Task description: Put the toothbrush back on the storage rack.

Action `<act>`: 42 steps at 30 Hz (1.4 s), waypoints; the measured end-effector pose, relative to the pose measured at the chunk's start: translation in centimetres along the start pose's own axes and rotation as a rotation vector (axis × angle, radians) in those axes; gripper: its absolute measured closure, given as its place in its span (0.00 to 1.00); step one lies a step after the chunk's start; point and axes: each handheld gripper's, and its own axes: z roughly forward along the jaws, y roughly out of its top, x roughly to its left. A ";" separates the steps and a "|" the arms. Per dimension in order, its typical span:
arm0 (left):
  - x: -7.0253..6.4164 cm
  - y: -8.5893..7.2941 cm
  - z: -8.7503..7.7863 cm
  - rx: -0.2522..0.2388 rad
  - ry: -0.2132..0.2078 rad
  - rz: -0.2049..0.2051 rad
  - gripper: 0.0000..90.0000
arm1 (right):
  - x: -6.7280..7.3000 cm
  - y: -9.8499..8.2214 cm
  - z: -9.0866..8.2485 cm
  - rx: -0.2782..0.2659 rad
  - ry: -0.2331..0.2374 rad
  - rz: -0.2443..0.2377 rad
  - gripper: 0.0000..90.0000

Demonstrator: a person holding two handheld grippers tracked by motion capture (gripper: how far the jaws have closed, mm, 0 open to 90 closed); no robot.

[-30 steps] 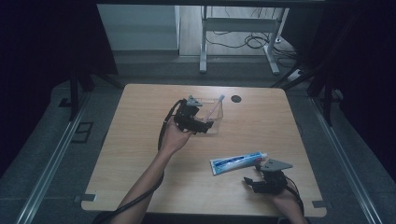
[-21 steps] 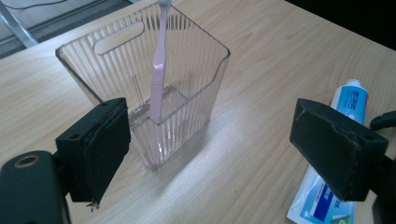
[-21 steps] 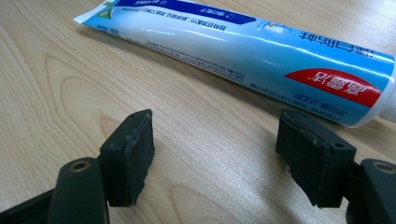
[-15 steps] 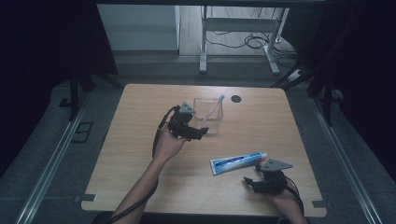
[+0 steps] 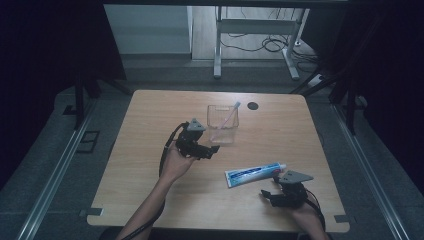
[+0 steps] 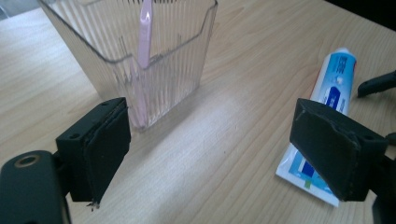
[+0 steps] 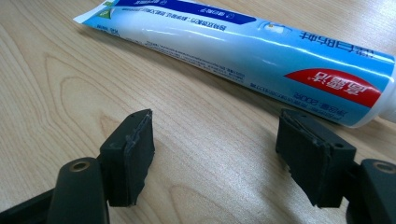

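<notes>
A clear ribbed plastic cup [image 5: 223, 123] [image 6: 135, 51] stands upright near the middle of the wooden table [image 5: 150, 200], with a pink toothbrush [image 5: 231, 114] [image 6: 145, 32] leaning inside it. A blue and white toothpaste tube [image 5: 255, 174] [image 7: 252, 44] [image 6: 327, 121] lies flat to the cup's front right. My left gripper [image 5: 212, 150] [image 6: 224, 154] hovers open just in front of the cup, nothing between its jaws. My right gripper [image 5: 265, 194] [image 7: 212, 158] rests open near the table's front edge, just short of the tube and apart from it.
A small dark round spot [image 5: 253, 105] sits on the table behind the cup. Beyond the table's far edge stand a metal frame [image 5: 255, 30] and cables on the floor. Bare wood spreads to the left of the cup.
My left gripper has drawn back from the cup toward the table's front and sunk a little, leaving the cup with the toothbrush standing. The right gripper has kept still.
</notes>
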 end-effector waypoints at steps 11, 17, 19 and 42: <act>-0.4 -2.5 -0.4 0.000 0.038 0.027 0.14 | 0.0 0.0 0.0 0.000 0.000 0.000 0.30; -0.8 -4.0 -0.6 0.012 0.062 0.041 0.14 | 0.0 0.0 0.0 0.001 -0.001 0.001 0.30; -0.8 -4.5 -0.7 0.016 0.059 0.036 0.14 | 0.0 0.0 0.0 0.002 0.000 0.003 0.30; -1.9 -10.3 0.3 0.063 0.055 0.019 0.14 | 0.1 0.0 0.0 0.002 -0.003 0.005 0.30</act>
